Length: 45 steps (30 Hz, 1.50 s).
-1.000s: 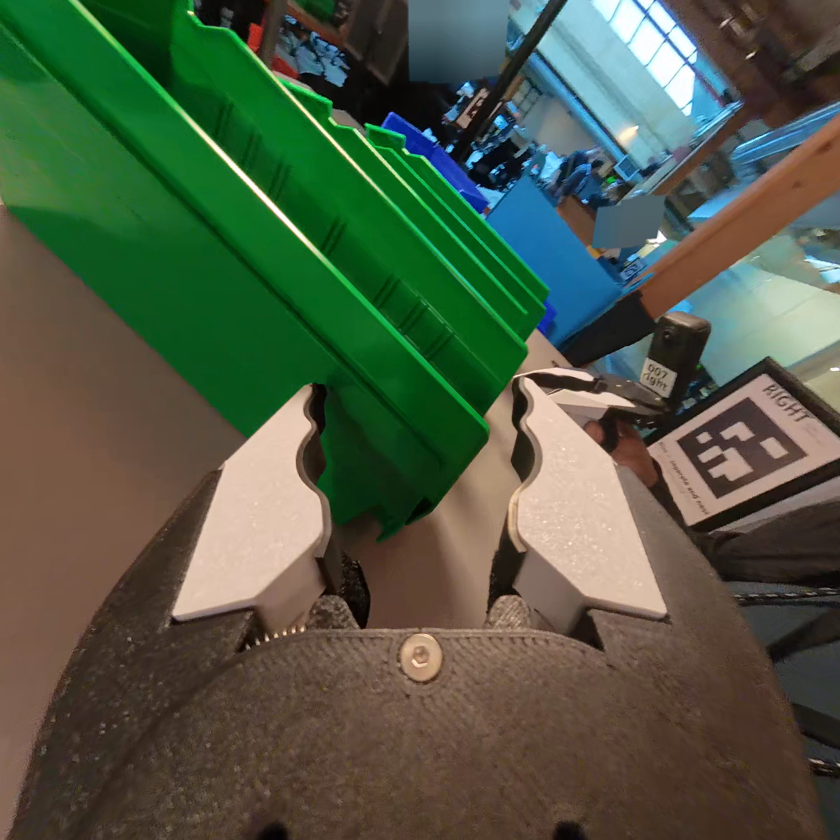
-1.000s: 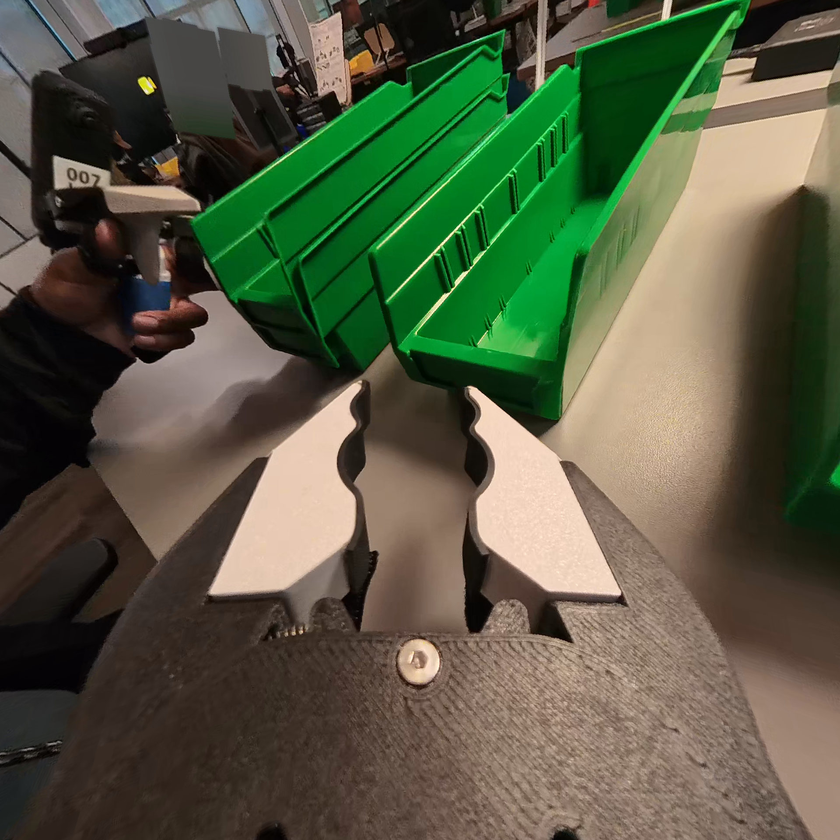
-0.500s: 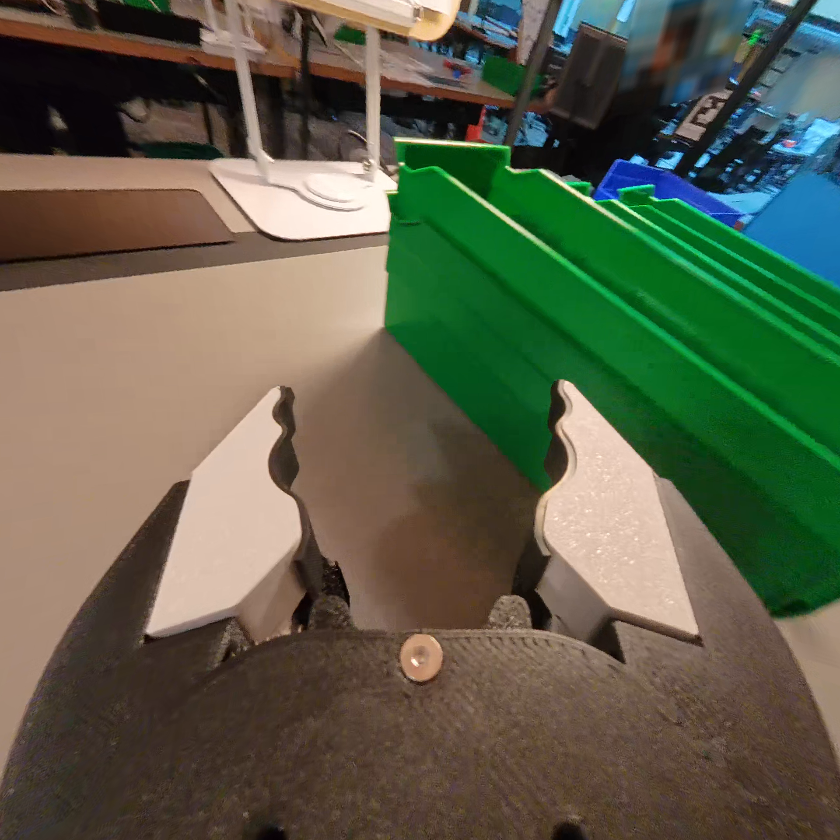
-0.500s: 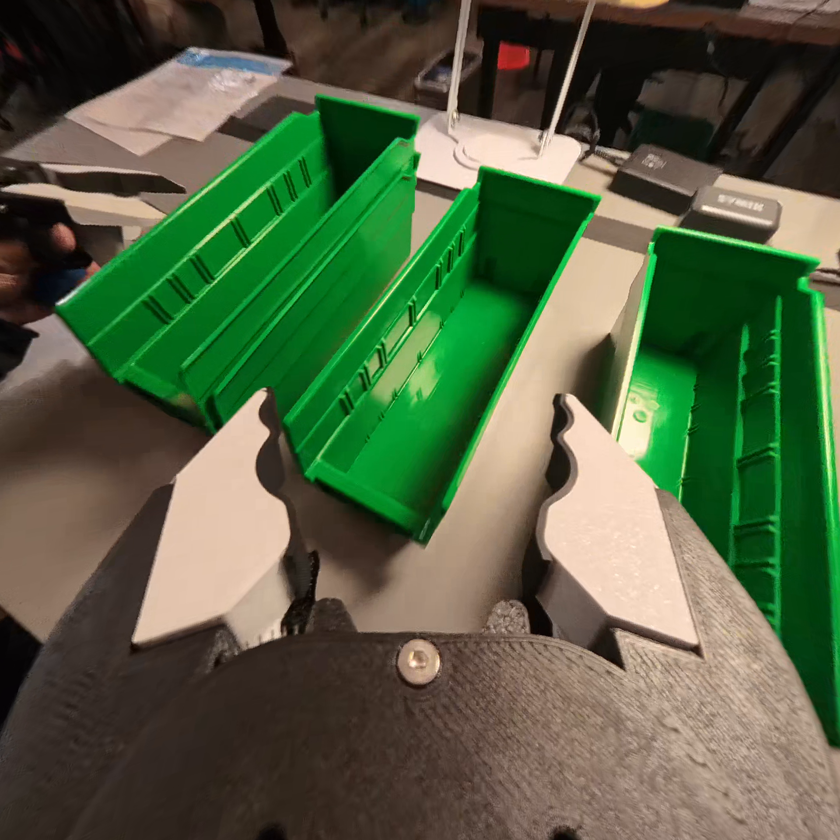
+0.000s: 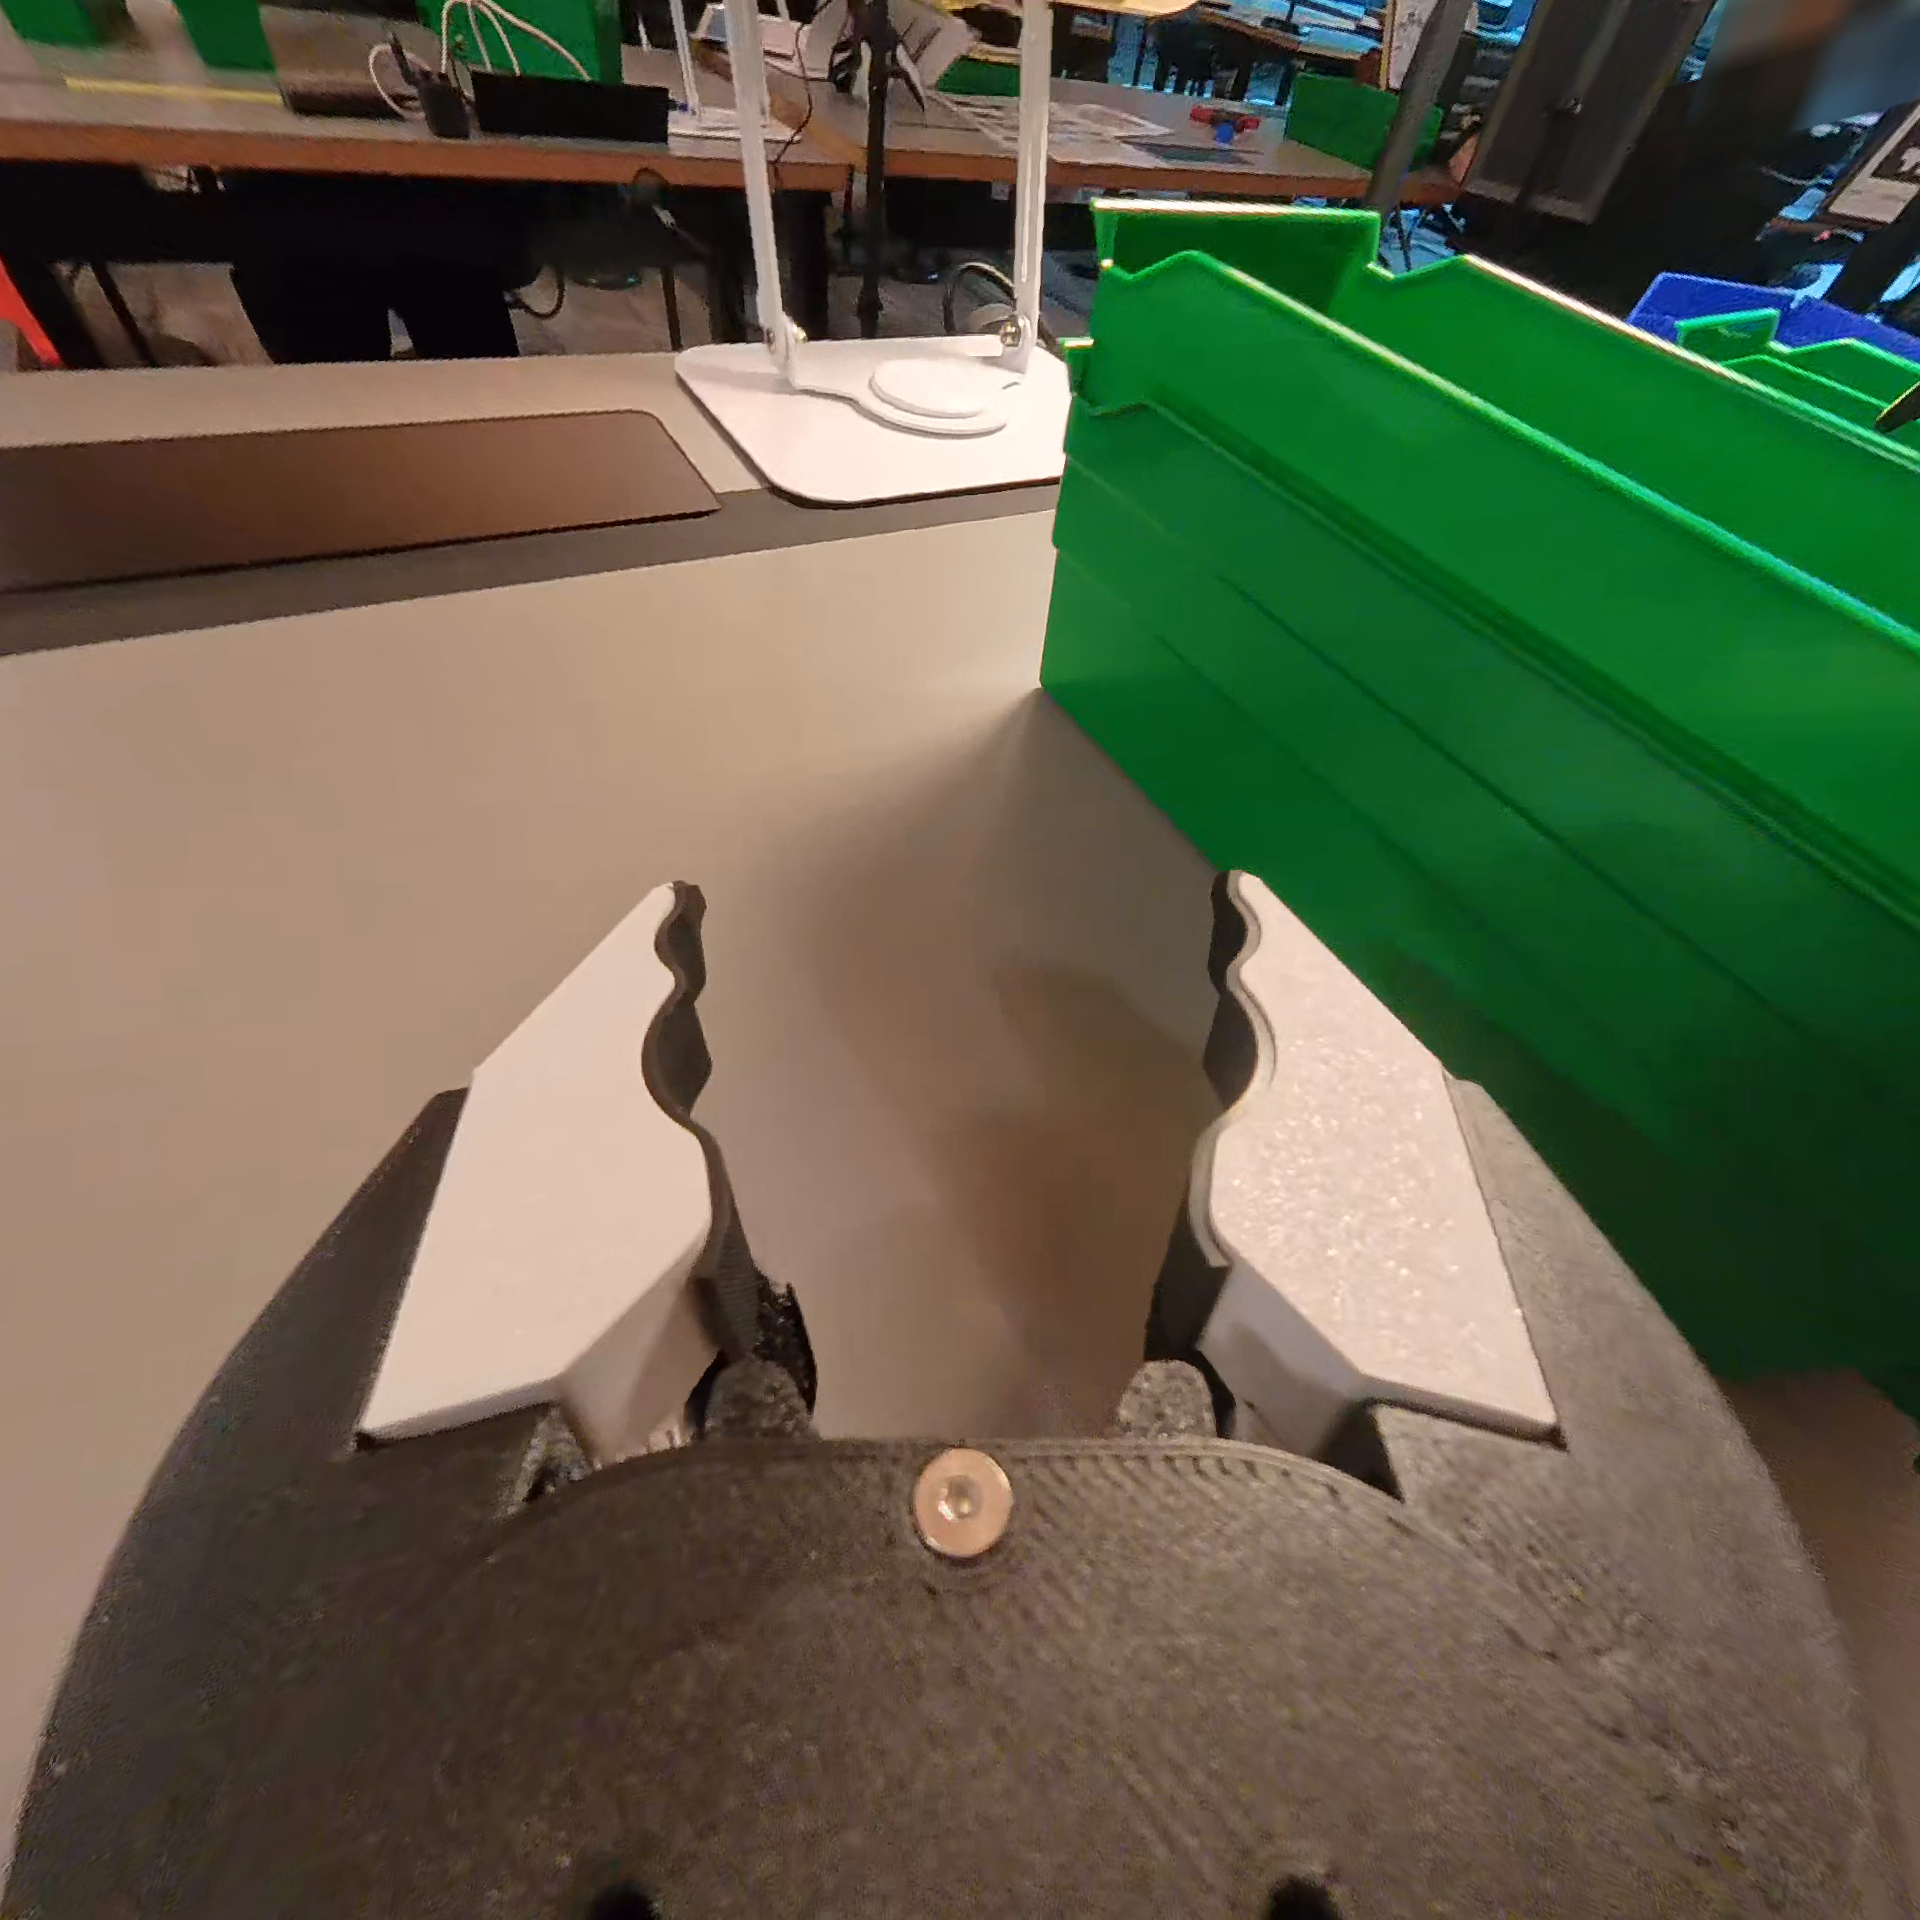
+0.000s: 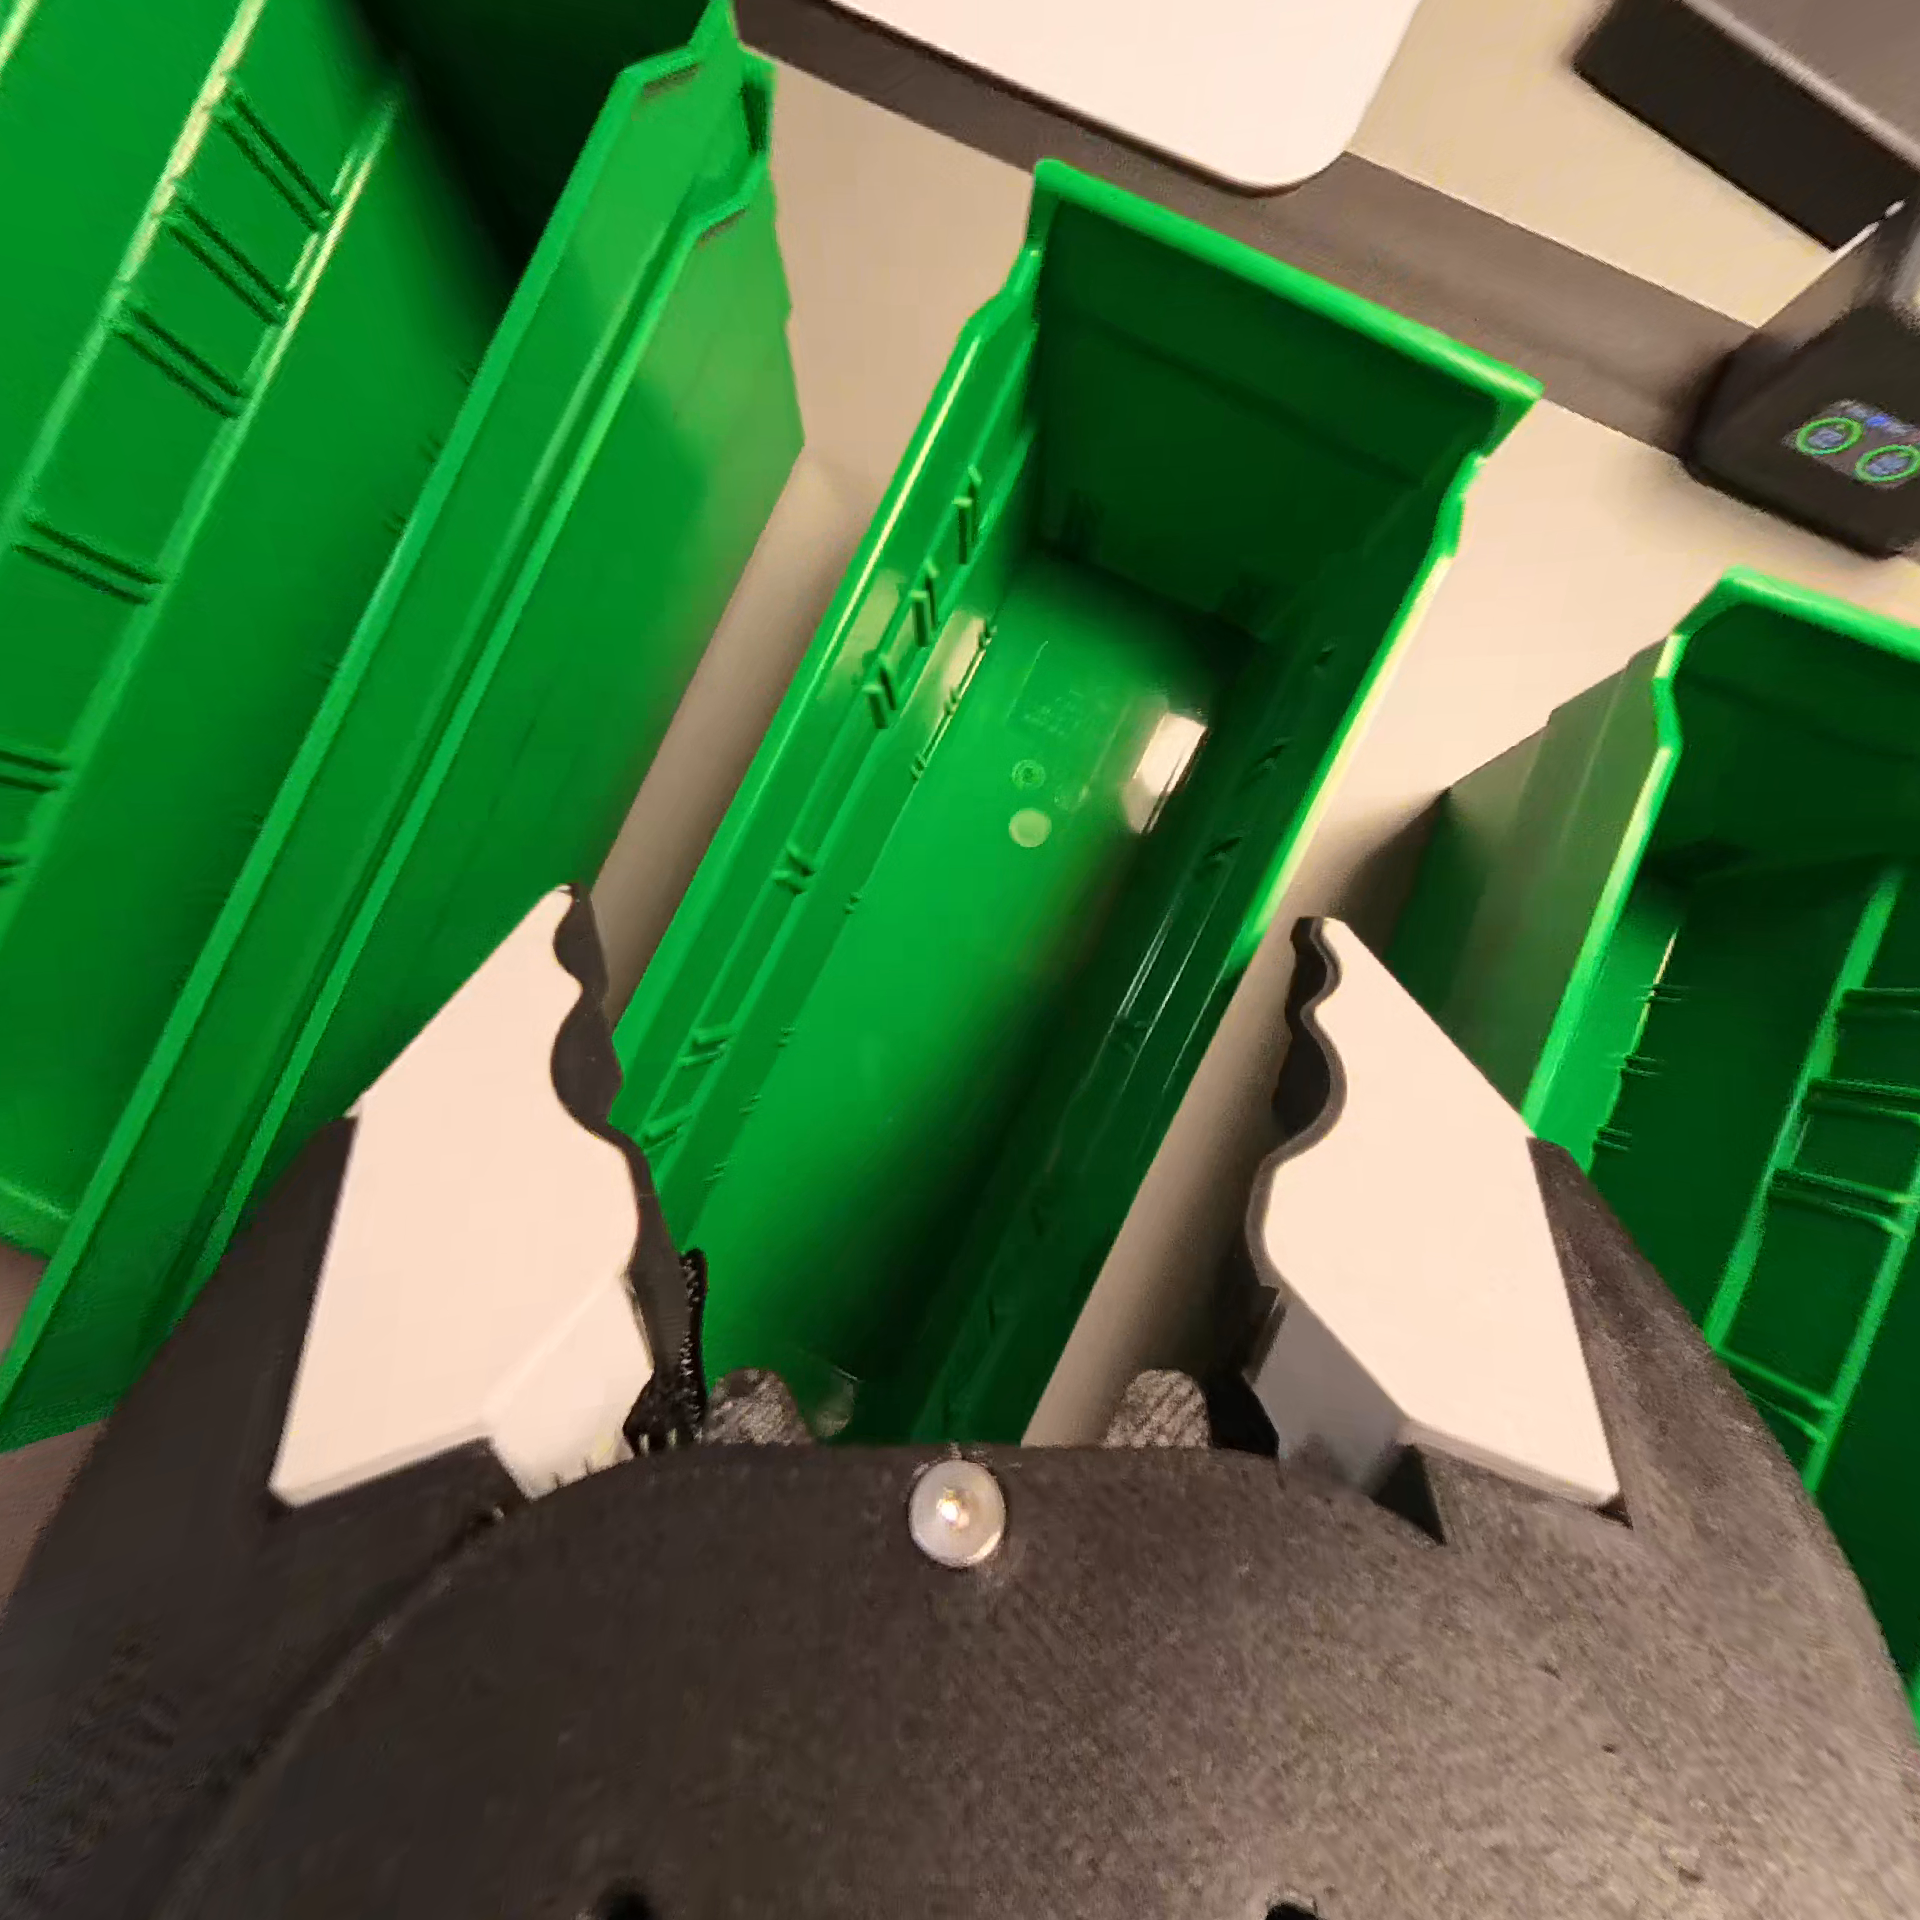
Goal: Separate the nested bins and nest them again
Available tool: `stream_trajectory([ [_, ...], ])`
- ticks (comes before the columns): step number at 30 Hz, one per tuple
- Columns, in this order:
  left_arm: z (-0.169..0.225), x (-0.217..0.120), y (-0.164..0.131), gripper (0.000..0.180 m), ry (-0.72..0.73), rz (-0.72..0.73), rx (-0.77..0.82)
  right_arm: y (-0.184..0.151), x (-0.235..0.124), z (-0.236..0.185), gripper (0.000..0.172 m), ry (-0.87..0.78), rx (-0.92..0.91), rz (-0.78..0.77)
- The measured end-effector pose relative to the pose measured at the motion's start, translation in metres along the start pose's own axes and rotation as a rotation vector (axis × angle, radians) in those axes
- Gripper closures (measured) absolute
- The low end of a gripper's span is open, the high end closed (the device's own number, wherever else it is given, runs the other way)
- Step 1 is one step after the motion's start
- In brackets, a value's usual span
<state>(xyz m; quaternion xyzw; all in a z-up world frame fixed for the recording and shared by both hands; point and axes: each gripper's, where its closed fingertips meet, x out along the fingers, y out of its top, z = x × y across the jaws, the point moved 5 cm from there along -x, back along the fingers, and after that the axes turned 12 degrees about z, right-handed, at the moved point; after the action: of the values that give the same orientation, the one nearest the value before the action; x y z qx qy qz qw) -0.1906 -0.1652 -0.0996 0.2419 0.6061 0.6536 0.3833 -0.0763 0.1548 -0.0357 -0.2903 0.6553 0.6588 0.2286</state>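
Note:
Several long green bins lie on the grey table. In the right wrist view a nested green stack (image 6: 343, 582) lies at the left, a single green bin (image 6: 1039, 831) in the middle and another green bin (image 6: 1787, 1039) at the right. My right gripper (image 6: 940, 914) is open wide and hovers above the middle bin, its fingers (image 6: 468, 1122) astride it without touching. In the left wrist view my left gripper (image 5: 956, 894) is open and empty over the bare table (image 5: 416, 831), just left of the nested green stack (image 5: 1507, 675).
A white lamp base (image 5: 883, 426) and a dark mat (image 5: 332, 488) lie at the table's far side. Dark boxes (image 6: 1829, 457), one with small lit rings, sit at the back right. Other work tables stand beyond.
My left gripper let go of the nested stack's corner and swung left over bare table. My right gripper opened wide, rose and tipped down over the middle bin.

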Motion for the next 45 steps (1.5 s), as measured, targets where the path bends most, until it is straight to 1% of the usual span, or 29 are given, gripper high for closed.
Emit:
stream_trajectory([
  [4,-0.002,0.000,-0.002,0.085,0.008,-0.018,-0.015,0.003,0.011,0.006,0.041,-0.043,0.005,-0.060],
  [7,-0.001,-0.001,-0.002,0.086,0.012,-0.021,-0.008,-0.005,0.019,0.007,0.037,-0.063,0.001,-0.124],
  [9,-0.001,-0.001,-0.003,0.086,0.013,-0.028,-0.008,-0.009,0.023,0.005,0.035,-0.051,0.023,-0.140],
  [17,-0.002,-0.002,-0.004,0.088,0.024,-0.028,-0.015,-0.016,0.023,-0.001,0.033,-0.074,0.025,-0.192],
  [18,-0.002,-0.002,-0.004,0.088,0.023,-0.030,-0.016,-0.020,0.026,-0.003,0.032,-0.066,0.032,-0.215],
  [19,-0.002,-0.001,-0.004,0.088,0.024,-0.032,-0.015,-0.025,0.030,-0.005,0.026,-0.057,0.037,-0.233],
  [26,-0.002,-0.001,-0.005,0.088,0.019,-0.040,-0.020,-0.029,0.029,-0.010,0.027,-0.007,0.055,-0.239],
  [28,-0.002,0.000,-0.005,0.088,0.016,-0.046,-0.020,-0.027,0.029,-0.010,0.032,-0.006,0.060,-0.230],
  [32,-0.002,0.000,-0.006,0.088,0.018,-0.048,-0.019,-0.023,0.028,-0.010,0.048,-0.001,0.058,-0.199],
  [35,-0.002,0.000,-0.006,0.088,0.019,-0.048,-0.025,-0.022,0.027,-0.008,0.055,0.012,0.069,-0.199],
  [41,-0.003,0.001,-0.006,0.089,0.020,-0.056,-0.028,-0.010,0.013,-0.002,0.060,0.021,0.095,-0.154],
  [45,-0.002,0.001,-0.007,0.089,0.019,-0.061,-0.027,0.014,-0.010,-0.008,0.060,0.055,0.101,-0.084],
])
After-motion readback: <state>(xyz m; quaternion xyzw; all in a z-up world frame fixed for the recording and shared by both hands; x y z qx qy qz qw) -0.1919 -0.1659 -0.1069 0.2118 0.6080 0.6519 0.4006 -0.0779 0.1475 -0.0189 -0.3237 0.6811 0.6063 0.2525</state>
